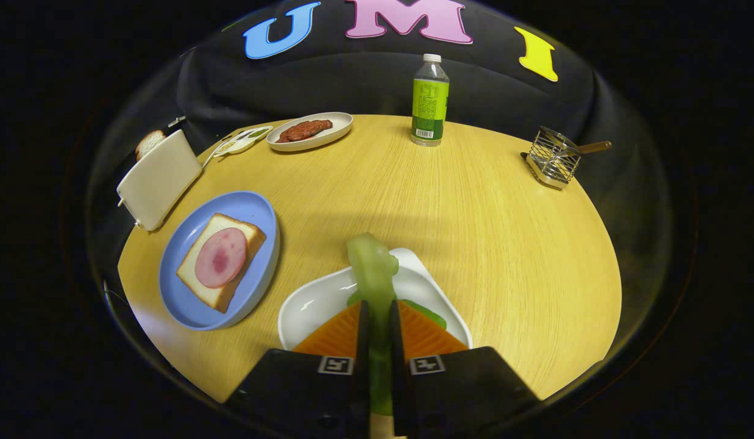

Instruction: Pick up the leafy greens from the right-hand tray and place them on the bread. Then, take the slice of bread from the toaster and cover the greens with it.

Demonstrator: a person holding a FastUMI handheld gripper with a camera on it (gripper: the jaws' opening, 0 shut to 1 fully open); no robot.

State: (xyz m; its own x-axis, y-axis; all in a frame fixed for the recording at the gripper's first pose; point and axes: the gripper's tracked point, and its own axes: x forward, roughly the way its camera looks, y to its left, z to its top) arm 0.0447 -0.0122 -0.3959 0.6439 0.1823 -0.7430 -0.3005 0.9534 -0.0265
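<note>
the gripper (pixel 377 317) has its two fingers closed tight on a pale green leafy stalk (pixel 372 268), held above a white rounded tray (pixel 316 302) near the fingers. to the left, a blue round plate (pixel 258 210) carries a bread slice (pixel 221 292) topped with pink ham (pixel 220 257). further left, a cream toaster (pixel 159 178) holds another bread slice (pixel 149 144).

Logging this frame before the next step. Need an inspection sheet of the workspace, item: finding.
Surface: round pale wooden table, dry, unmarked.
Job's things: pale green leafy greens pinched between the fingers, above the white tray; square bread slice with pink ham on the blue plate; second bread slice in the cream toaster.
Clutter: green-labelled bottle; oval dish of reddish meat; small sauce dish; wire rack.
Grippers: gripper shut on the greens.
Cables: nothing seen.
Surroundings: black cloth wall.
</note>
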